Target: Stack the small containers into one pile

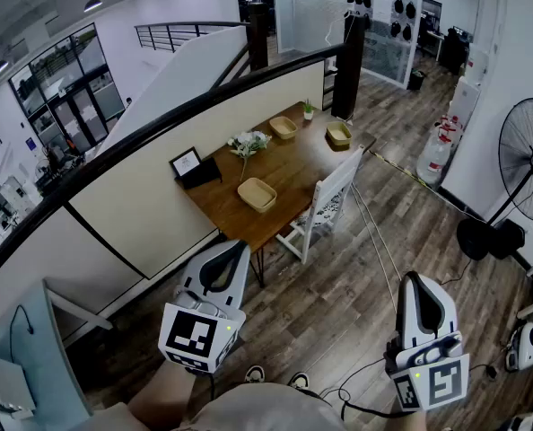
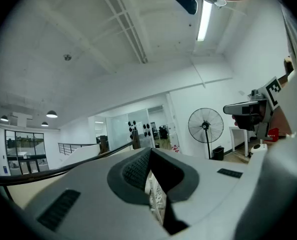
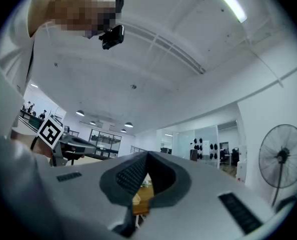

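Observation:
Three small tan containers sit apart on a wooden table (image 1: 289,173) some way ahead: one near the front (image 1: 257,194), one at the far left (image 1: 283,127), one at the far right (image 1: 339,134). My left gripper (image 1: 235,245) is held low at the left, well short of the table, shut and empty. At the right my right gripper (image 1: 412,278) is also shut with nothing in it. In the left gripper view the closed left gripper (image 2: 149,151) points level across the room. The right gripper view shows the closed right gripper (image 3: 147,155), with a strip of the table (image 3: 141,201) below its tips.
A white chair (image 1: 325,209) stands at the table's near right side. On the table are a flower vase (image 1: 247,145), a framed sign (image 1: 190,166) and a small plant (image 1: 308,109). A large floor fan (image 1: 522,182) and cables on the wooden floor are at the right. A railing wall runs along the left.

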`<act>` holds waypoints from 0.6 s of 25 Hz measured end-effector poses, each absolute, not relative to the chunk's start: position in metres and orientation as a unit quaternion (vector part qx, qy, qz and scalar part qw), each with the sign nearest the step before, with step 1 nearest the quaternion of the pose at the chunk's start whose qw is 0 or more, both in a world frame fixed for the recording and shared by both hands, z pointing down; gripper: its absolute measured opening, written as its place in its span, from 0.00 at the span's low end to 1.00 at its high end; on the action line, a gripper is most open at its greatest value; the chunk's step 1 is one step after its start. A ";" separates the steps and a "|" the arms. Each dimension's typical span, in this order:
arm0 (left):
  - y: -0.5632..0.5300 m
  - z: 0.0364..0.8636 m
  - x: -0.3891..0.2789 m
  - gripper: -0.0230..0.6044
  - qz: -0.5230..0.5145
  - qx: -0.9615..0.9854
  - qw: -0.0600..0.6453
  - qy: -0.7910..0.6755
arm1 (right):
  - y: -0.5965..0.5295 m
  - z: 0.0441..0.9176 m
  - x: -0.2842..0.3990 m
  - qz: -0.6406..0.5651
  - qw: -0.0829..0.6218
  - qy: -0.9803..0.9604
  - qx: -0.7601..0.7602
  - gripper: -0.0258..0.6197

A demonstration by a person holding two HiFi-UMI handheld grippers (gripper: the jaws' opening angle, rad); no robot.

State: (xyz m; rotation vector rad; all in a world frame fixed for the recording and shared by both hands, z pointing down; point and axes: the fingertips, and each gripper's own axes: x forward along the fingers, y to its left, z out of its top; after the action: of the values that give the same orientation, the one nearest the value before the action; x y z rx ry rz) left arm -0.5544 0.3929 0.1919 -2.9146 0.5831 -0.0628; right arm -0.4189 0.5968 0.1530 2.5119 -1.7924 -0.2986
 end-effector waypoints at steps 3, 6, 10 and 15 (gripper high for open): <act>0.397 0.198 -0.550 0.04 -0.025 -0.977 0.085 0.195 | 0.601 0.159 -0.412 -0.093 0.016 -0.574 0.814 0.04; 0.402 0.197 -0.544 0.04 -0.025 -0.976 0.085 0.197 | 0.607 0.160 -0.406 -0.091 0.011 -0.574 0.814 0.04; 0.411 0.199 -0.531 0.04 -0.029 -0.976 0.088 0.196 | 0.617 0.161 -0.394 -0.093 0.012 -0.573 0.814 0.04; 0.432 0.205 -0.516 0.04 -0.030 -0.976 0.090 0.197 | 0.639 0.169 -0.376 -0.091 0.008 -0.571 0.815 0.04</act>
State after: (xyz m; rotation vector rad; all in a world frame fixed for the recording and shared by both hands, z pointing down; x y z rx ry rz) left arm -0.5164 0.4325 0.2045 -2.9005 0.5867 -0.0894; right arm -0.3761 0.6390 0.1690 2.5490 -1.7863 -0.2856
